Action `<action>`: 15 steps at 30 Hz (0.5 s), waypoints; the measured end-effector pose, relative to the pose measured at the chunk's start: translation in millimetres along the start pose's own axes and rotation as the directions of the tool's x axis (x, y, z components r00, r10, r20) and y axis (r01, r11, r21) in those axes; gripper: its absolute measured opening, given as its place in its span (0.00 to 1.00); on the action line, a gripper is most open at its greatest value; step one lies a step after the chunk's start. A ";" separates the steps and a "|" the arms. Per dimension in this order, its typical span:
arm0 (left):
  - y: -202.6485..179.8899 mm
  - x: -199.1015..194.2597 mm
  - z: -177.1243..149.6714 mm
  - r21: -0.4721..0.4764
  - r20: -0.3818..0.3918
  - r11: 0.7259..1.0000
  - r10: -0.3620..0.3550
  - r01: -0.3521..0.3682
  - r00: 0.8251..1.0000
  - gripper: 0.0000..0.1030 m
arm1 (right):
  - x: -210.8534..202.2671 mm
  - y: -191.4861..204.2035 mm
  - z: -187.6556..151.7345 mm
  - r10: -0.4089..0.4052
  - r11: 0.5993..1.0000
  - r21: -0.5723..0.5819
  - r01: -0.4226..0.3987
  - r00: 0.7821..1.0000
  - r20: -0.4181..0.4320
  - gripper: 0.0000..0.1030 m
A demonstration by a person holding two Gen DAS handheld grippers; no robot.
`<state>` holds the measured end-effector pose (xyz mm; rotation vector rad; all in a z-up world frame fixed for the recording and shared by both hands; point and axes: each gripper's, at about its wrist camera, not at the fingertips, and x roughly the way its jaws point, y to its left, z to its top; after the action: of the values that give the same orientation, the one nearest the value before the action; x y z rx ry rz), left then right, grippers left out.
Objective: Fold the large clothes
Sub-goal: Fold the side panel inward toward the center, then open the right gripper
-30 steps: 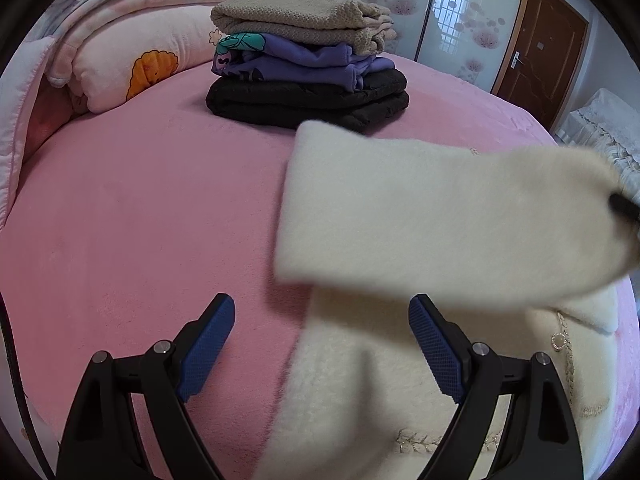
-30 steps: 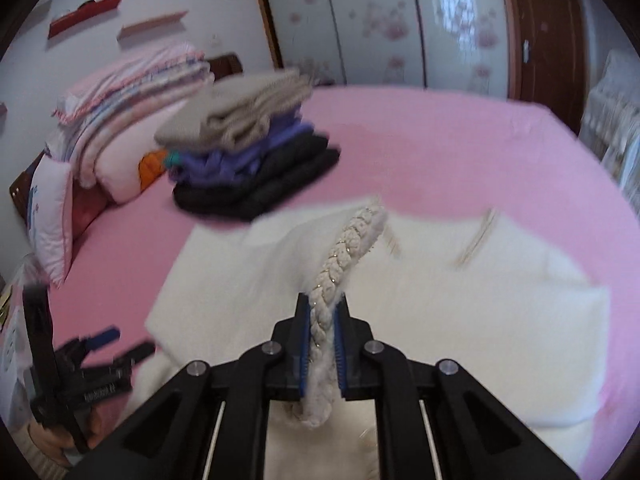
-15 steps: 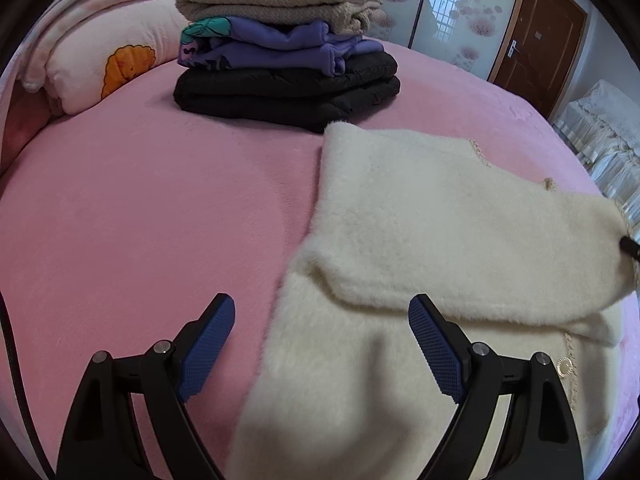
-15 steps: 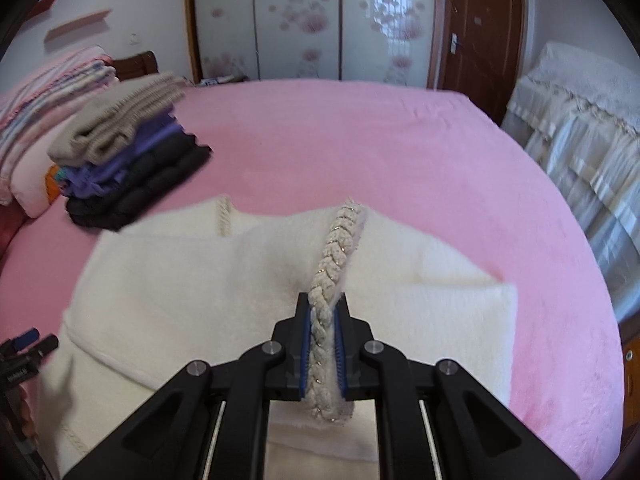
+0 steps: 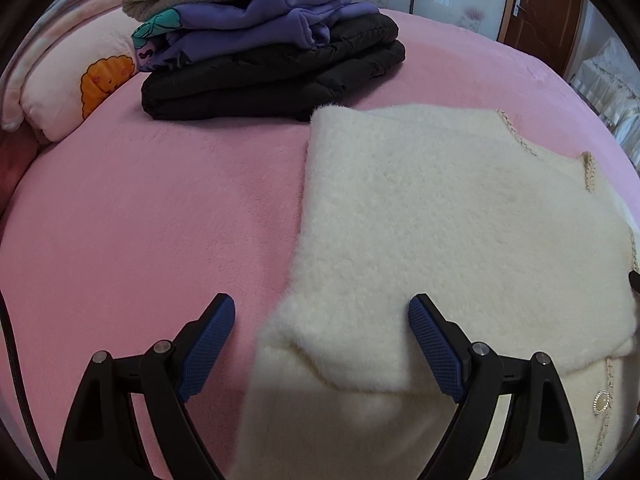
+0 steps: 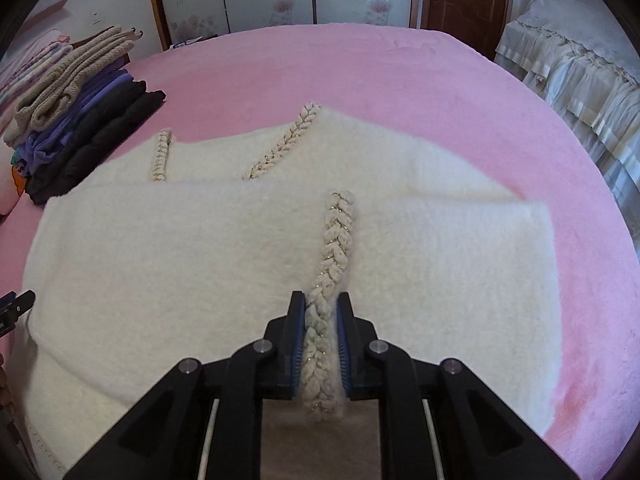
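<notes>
Right claw: my right gripper (image 6: pixel 321 322) has the braided cuff (image 6: pixel 326 296) between its jaws, and they are opening — pads look just slack of the braid, so I read it as letting go, not clamped.
Left claw: left gripper (image 5: pixel 322 330) stands wide, nothing held; the near edge of the folded sleeve (image 5: pixel 460 232) lies between its fingers, pads clear of it.
Garment: cream fleece cardigan (image 6: pixel 168 248) lies flat on the pink bedspread (image 6: pixel 360 72), one sleeve laid across the body, cuff pointing back at me.
Beyond: stack of folded clothes (image 5: pixel 264 44) sits just past the cardigan's far corner, near but apart; pillow (image 5: pixel 72 80) left of that.
Progress: I judge this an early fold — the sleeve is across and lying smooth. Whether the other sleeve is in, I cannot tell. The body still wants folding down to a size fit for the stack.
Right view only: braided neckline trim (image 6: pixel 280 148), the cuff in the jaws, a frilled cover (image 6: pixel 580 80) at right.
Left view only: gold button (image 5: pixel 601 401) on the front edge, the stack's layers — beige, purple, black.
</notes>
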<state>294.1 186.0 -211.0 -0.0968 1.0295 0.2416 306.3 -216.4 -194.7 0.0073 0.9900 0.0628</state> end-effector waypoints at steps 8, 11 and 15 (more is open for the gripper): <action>-4.0 10.3 13.8 0.005 -0.021 1.000 0.015 -0.015 1.000 0.87 | 9.0 12.6 8.7 -0.089 0.995 -0.038 0.090 0.996 0.028 0.11; -7.3 14.2 16.0 0.023 -0.031 1.000 0.022 -0.021 0.999 0.87 | 9.6 5.5 11.9 -0.063 0.998 -0.010 0.063 0.998 -0.001 0.12; -11.6 -3.7 23.6 0.053 0.023 0.997 0.049 -0.051 0.999 0.85 | -11.1 -4.5 20.3 -0.029 0.999 0.043 0.029 1.000 0.007 0.13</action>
<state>314.9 178.8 -196.1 -0.0203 1.0171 0.2601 317.4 -221.1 -174.4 0.0322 0.9838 0.0150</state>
